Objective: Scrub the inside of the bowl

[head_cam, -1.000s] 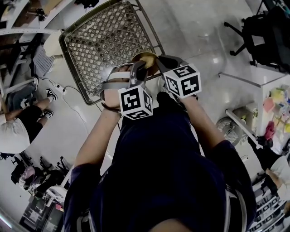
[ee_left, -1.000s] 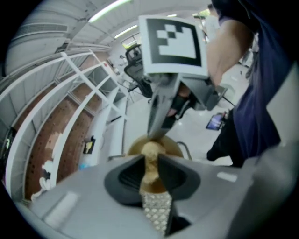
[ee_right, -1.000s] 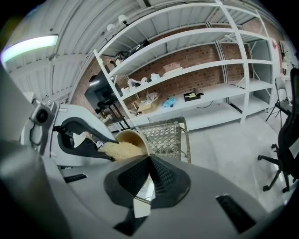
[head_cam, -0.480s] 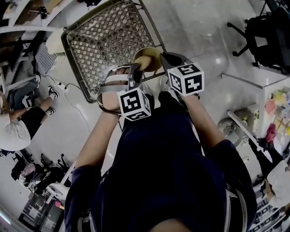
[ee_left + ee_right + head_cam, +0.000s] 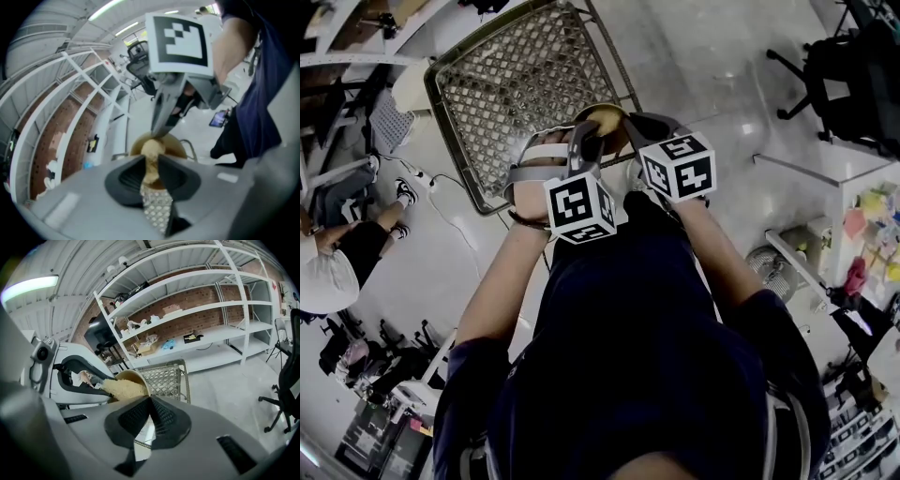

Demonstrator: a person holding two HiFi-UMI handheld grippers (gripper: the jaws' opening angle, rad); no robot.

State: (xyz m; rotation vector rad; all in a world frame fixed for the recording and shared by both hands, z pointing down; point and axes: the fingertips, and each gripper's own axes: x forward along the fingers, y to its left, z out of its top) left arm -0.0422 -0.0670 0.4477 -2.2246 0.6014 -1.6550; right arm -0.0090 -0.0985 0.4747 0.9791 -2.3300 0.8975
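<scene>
Counted at close range: two grippers, one bowl, one sponge. The left gripper (image 5: pixel 151 159) has its fingers (image 5: pixel 133 171) clenched on the tan sponge (image 5: pixel 123 388), and the right gripper (image 5: pixel 150 400) has its fingers (image 5: pixel 165 417) clamped on the rim of the bowl (image 5: pixel 177 145), all held in the air before the person. The bowl is tipped on its side, mouth facing the left gripper, and the sponge's long axis runs along the left fingers into that mouth, its end inside the bowl. Beyond stands one wire-mesh basket (image 5: pixel 511 89) on a pale glossy floor (image 5: pixel 703 66), then white shelving (image 5: pixel 197 310) along a brick wall (image 5: pixel 206 298) and a black office chair (image 5: pixel 288 376).
</scene>
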